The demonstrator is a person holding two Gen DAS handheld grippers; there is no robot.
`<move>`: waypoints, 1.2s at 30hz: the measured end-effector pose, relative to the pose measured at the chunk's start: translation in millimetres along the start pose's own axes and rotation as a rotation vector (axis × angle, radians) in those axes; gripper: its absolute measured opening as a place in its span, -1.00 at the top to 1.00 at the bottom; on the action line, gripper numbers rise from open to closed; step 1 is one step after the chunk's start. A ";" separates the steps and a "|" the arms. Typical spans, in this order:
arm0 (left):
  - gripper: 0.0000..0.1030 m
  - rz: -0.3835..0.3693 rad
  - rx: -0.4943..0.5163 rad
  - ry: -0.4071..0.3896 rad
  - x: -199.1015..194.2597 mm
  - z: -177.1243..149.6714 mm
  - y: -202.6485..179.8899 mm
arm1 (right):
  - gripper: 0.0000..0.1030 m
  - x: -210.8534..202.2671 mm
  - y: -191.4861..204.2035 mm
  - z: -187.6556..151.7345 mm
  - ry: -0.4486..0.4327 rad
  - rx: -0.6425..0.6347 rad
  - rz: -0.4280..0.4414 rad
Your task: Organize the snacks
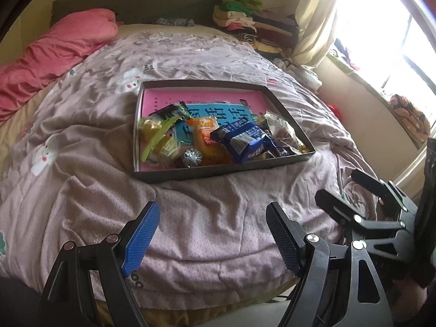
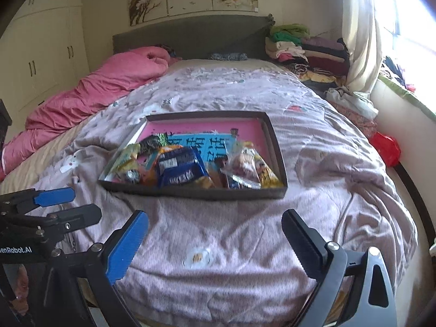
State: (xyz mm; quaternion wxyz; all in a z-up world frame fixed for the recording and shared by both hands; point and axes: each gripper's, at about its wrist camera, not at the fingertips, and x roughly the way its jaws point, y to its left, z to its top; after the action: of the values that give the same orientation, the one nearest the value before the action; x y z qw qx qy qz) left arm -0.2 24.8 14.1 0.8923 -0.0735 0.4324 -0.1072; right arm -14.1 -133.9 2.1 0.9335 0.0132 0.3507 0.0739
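The snacks lie heaped in one shallow dark tray (image 2: 272, 192) on the quilt (image 2: 218, 231), crowding its near end: one blue cookie pack (image 2: 181, 170), one orange packet (image 1: 208, 133), one foil-wrapped ball (image 1: 192, 158), and perhaps ten wrappers in all, too overlapped to count surely. Both claws, left claw (image 1: 212, 241) and right claw (image 2: 215, 242), hover well short of the tray, spread wide and holding nothing. The soft quilt could let the tray tip under a push, spilling wrappers.

- tray (image 1: 218, 173) on quilt (image 1: 81, 163), mid-bed
- snack packets (image 1: 239, 139) heaped in tray's near half
- rolled duvet (image 1: 54, 51) left of tray
- folded clothes pile (image 2: 308, 51) behind right, by headboard (image 2: 190, 35)
- both grippers before tray, apart from it
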 end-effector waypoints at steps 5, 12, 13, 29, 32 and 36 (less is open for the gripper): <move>-0.58 0.018 -0.012 0.001 -3.0 -4.2 0.8 | -0.92 -1.9 2.5 -8.6 0.005 -0.009 -0.013; -0.58 0.027 -0.010 -0.006 -3.9 -7.7 -0.6 | -0.92 -3.7 2.8 -14.1 0.002 -0.009 0.000; -0.58 0.027 -0.005 -0.006 -3.4 -8.4 -1.6 | -0.92 -3.5 3.1 -14.6 0.003 -0.010 0.001; -0.58 0.025 -0.008 0.003 1.2 -8.1 2.5 | -0.93 0.5 5.2 -16.5 0.016 -0.006 0.006; -0.58 0.025 -0.008 0.007 2.1 -8.5 2.3 | -0.93 0.6 4.9 -16.8 0.015 -0.006 0.007; -0.58 0.027 -0.011 0.004 2.0 -8.0 2.7 | -0.93 1.4 4.1 -16.4 0.018 -0.004 0.007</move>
State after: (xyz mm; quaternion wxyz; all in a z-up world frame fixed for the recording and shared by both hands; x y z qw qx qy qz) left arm -4.9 26.6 7.0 0.8923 -0.0721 0.4358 -0.0928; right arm -24.3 -130.0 -10.9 0.9300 0.0118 0.3589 0.0780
